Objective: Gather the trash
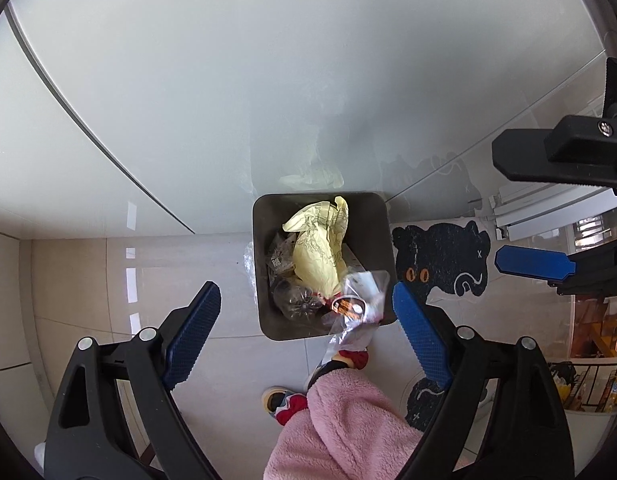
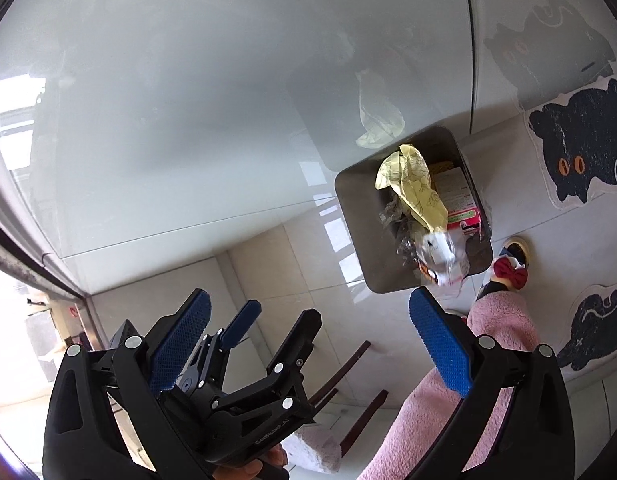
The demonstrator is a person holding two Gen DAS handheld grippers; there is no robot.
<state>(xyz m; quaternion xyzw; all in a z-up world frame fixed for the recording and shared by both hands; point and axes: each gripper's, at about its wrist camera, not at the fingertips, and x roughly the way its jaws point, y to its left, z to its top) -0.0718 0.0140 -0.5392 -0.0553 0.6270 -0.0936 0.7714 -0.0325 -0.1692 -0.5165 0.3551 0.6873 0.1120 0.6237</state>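
Observation:
A grey square trash bin (image 1: 263, 220) (image 2: 358, 204) stands on the tiled floor against a glossy white panel. Inside it are crumpled yellow paper (image 1: 316, 258) (image 2: 416, 188), a clear bottle (image 1: 296, 300) and a pink box (image 2: 463, 218). A clear plastic wrapper (image 1: 358, 306) (image 2: 440, 258) is at the bin's near rim, touching neither gripper; I cannot tell whether it rests there or is in the air. My left gripper (image 1: 306, 334) (image 2: 284, 312) points down over the bin, open and empty. My right gripper (image 2: 310, 346) (image 1: 508, 210) hovers beside it, also open and empty.
A person's leg in pink fleece (image 1: 348, 428) (image 2: 496, 328) and a slipper with a red bow (image 2: 508, 270) stand right beside the bin. Black cat-shaped mats (image 1: 440, 260) (image 2: 576, 152) lie on the floor to the right. Dark chair legs (image 2: 348, 364) are below.

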